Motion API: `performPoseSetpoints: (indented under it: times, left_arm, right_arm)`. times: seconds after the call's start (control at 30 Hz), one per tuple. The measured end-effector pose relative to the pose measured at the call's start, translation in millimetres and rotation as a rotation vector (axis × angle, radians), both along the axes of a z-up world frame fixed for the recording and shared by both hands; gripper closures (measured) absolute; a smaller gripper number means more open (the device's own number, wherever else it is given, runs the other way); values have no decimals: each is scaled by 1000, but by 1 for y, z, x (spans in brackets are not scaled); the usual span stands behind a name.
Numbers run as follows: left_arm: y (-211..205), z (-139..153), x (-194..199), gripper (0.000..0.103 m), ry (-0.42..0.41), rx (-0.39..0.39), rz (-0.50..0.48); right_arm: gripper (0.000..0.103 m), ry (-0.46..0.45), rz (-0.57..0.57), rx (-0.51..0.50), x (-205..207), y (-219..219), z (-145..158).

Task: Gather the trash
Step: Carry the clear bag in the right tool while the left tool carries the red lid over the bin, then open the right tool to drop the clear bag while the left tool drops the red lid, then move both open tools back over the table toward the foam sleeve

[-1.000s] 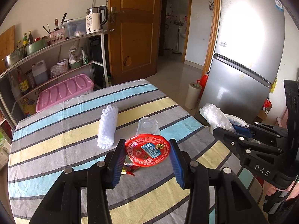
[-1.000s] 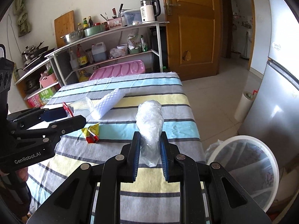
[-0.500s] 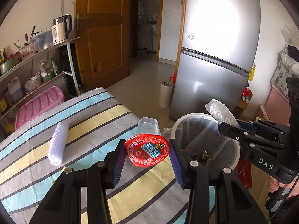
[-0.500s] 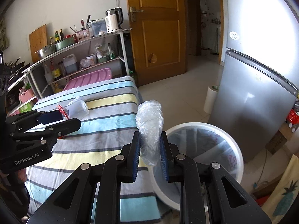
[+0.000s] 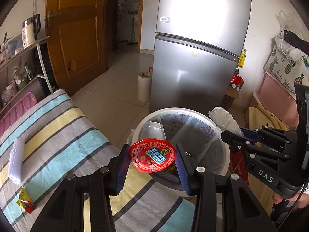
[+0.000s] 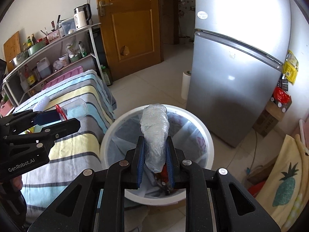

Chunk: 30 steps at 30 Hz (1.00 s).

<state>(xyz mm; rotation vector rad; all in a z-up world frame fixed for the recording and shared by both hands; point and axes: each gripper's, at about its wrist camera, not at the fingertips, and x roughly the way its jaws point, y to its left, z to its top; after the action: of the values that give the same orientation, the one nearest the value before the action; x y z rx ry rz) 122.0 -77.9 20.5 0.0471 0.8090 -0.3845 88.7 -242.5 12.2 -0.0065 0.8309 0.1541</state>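
I have 2 pieces of trash in hand and both are at the bin. My left gripper (image 5: 152, 166) is clamped on a clear plastic dessert cup with a red foil lid (image 5: 152, 157), lid facing me, held at the near rim of the round white bin lined with a clear bag (image 5: 226, 154), about where the table ends. My right gripper (image 6: 155, 161) is squeezed tight on a crumpled wad of clear plastic film (image 6: 155, 131), which hangs above the bin's open mouth. Some dark and red scraps already lie at the bottom of the bin, so part of the job looks done.

By my reckoning neither piece is dropped yet; letting go of each is the step in hand, and the film looks better placed than the cup, which may need to go a little farther over the opening.

Left behind on the table covered with a striped blue, yellow and grey cloth (image 5: 63, 141) are at least 2 more items: a white foam mesh sleeve (image 5: 16, 162) and a small yellow and red wrapper (image 5: 25, 203) near the table's edge. Those would need another trip.
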Motion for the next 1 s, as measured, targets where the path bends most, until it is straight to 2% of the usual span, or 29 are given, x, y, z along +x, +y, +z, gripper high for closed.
performPoseSetpoints:
  times: [0.5,0.53,0.57,0.63,0.8,1.0]
  left_arm:
    - [-36,-37,30,56,93,33,-23]
    - [-36,-38,30,56,92,39,-21]
    - [-36,-40,31,56,97,40,-23]
    - [-34,-43,33,55,109,35,-21]
    - [-30,-43,32,53,114,36,-7]
    - [-23,-35,25,48,79,32,11]
  right_arm:
    - [80,125,-78,-27,24,-28,-48]
    - [76,131,-81,-30,25,-29,-50]
    - [66,133,-88,-33,26,-29,-51]
    - [54,136,-96,-19,26,-31,-52]
    - [54,136,-91,-18,26,-29,-54]
    - [54,109,-88,-4,21,-26,-45]
